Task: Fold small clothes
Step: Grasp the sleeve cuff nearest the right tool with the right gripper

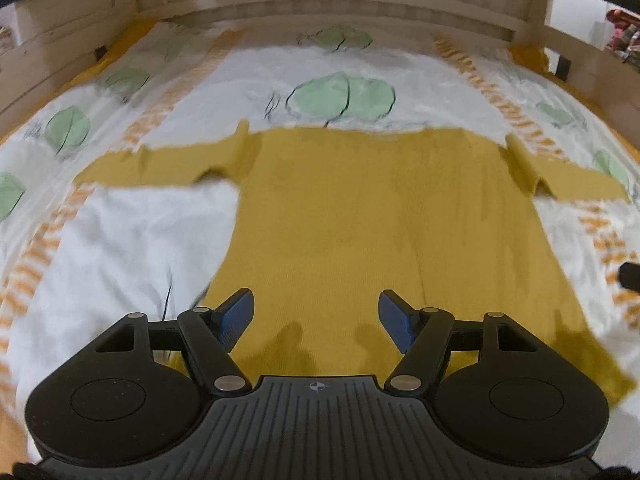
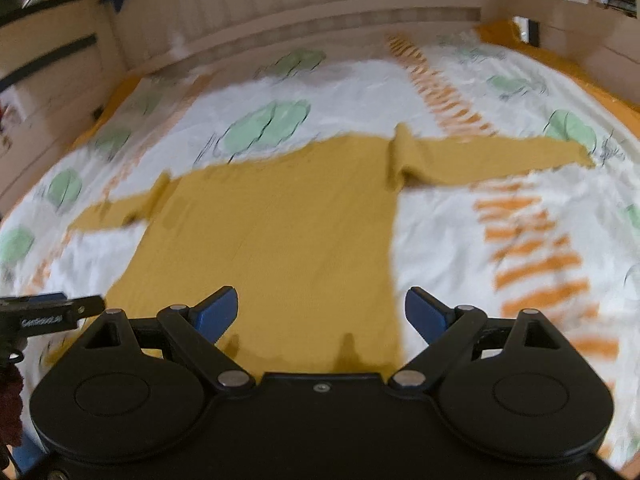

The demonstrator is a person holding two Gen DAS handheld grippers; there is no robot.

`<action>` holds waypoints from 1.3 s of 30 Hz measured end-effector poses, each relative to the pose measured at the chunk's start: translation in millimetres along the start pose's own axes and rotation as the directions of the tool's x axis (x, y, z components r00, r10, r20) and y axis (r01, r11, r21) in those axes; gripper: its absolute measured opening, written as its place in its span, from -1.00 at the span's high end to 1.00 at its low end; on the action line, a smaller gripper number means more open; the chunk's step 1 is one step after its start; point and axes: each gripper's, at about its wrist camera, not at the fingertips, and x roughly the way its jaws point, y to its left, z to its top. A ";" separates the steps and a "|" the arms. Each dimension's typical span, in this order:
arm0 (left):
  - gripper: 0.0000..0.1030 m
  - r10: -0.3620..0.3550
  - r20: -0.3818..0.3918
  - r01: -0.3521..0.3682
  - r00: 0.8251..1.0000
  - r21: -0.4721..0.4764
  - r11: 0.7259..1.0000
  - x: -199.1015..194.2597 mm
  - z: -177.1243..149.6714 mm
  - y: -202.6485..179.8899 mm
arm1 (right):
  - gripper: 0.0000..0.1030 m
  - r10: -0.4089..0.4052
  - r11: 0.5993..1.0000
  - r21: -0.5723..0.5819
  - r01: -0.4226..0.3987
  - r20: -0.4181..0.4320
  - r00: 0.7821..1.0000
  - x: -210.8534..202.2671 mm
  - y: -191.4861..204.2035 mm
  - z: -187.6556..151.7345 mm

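Mustard-yellow knit, a small sweater (image 1: 360, 216), lies flat on the bed's printed sheet (image 1: 120, 248), sleeves spread to both sides. From the left wrist view, the left claw (image 1: 316, 316) hangs released over the hem, nothing between its blue pads (image 1: 236, 316). To fold well, I judge each claw should pinch a hem corner, lift together and lay the hem evenly toward the neckline.

From the right wrist view, the right claw (image 2: 320, 312) is released too, above the hem's right part. At the left edge sits the other tool's finger, its white lettering too blurred to read.
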 end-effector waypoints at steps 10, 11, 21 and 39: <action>-0.31 -0.008 0.062 0.004 0.998 0.075 0.997 76.6 56.7 -21.6 | -0.78 -0.150 0.989 0.019 0.149 0.061 0.987 61.5 -87.3 74.5; -0.31 -0.014 0.057 0.010 0.998 0.081 0.997 89.5 58.9 -24.5 | -0.78 -0.162 0.987 0.030 0.160 0.055 0.985 69.8 -98.3 79.3; -0.29 -0.029 0.105 0.017 0.994 0.113 0.993 175.2 61.8 -33.4 | -0.78 -0.290 0.943 0.166 0.288 -0.012 0.957 144.0 -205.5 90.6; -0.89 -0.043 0.127 0.035 0.991 0.067 0.997 227.2 48.3 -35.4 | -0.79 -0.359 0.839 0.412 0.354 -0.069 0.931 194.1 -338.8 97.8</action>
